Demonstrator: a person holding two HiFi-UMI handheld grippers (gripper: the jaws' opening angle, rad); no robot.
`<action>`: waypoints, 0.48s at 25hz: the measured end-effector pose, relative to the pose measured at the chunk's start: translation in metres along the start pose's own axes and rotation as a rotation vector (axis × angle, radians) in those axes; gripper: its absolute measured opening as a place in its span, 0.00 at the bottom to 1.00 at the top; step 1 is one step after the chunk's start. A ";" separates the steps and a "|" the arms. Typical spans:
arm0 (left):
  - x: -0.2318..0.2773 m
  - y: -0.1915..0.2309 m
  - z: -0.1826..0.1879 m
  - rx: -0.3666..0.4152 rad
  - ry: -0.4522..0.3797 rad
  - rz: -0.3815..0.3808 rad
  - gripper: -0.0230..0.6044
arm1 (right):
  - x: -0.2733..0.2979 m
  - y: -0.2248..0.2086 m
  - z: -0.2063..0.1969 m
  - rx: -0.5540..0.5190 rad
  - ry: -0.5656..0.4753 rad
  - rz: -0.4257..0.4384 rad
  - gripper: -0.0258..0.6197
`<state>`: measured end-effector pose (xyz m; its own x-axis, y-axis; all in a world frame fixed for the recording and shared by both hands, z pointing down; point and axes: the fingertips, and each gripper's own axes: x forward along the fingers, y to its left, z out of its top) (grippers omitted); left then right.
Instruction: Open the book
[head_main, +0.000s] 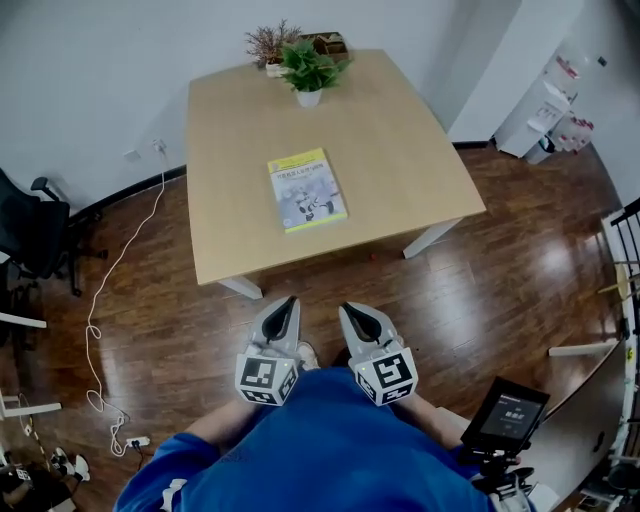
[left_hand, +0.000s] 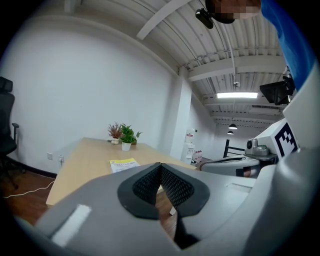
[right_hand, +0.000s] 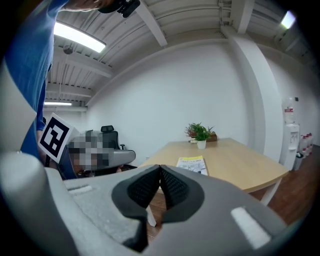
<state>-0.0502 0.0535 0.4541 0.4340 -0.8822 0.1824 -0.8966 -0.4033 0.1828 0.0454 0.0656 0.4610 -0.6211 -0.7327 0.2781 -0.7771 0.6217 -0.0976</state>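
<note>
A closed book (head_main: 307, 190) with a yellow-green and white cover lies flat on the light wooden table (head_main: 390, 130), near its front half. It also shows in the left gripper view as the book (left_hand: 123, 164) and in the right gripper view as the book (right_hand: 192, 163). Both grippers hang side by side in front of the table, short of its front edge and over the floor. The left gripper (head_main: 290, 301) is shut with nothing between its tips (left_hand: 160, 165). The right gripper (head_main: 347, 308) is shut and empty too, its tips (right_hand: 160, 167) touching.
A potted green plant (head_main: 308, 72) and dried flowers (head_main: 268, 45) stand at the table's far edge. A black office chair (head_main: 35, 230) and a white cable (head_main: 105, 300) are on the wood floor at left. A device with a screen (head_main: 512, 415) stands at right.
</note>
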 end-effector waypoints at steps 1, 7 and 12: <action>0.002 0.009 -0.001 -0.004 0.002 0.002 0.05 | 0.009 0.002 0.001 -0.001 0.000 -0.001 0.04; 0.019 0.044 0.004 -0.013 0.002 0.016 0.05 | 0.050 0.001 0.010 -0.008 -0.001 0.011 0.04; 0.045 0.056 0.004 -0.021 0.008 0.039 0.05 | 0.074 -0.018 0.014 -0.005 0.002 0.034 0.04</action>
<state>-0.0809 -0.0094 0.4684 0.3997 -0.8951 0.1975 -0.9109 -0.3636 0.1953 0.0118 -0.0031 0.4702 -0.6467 -0.7107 0.2769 -0.7552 0.6476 -0.1018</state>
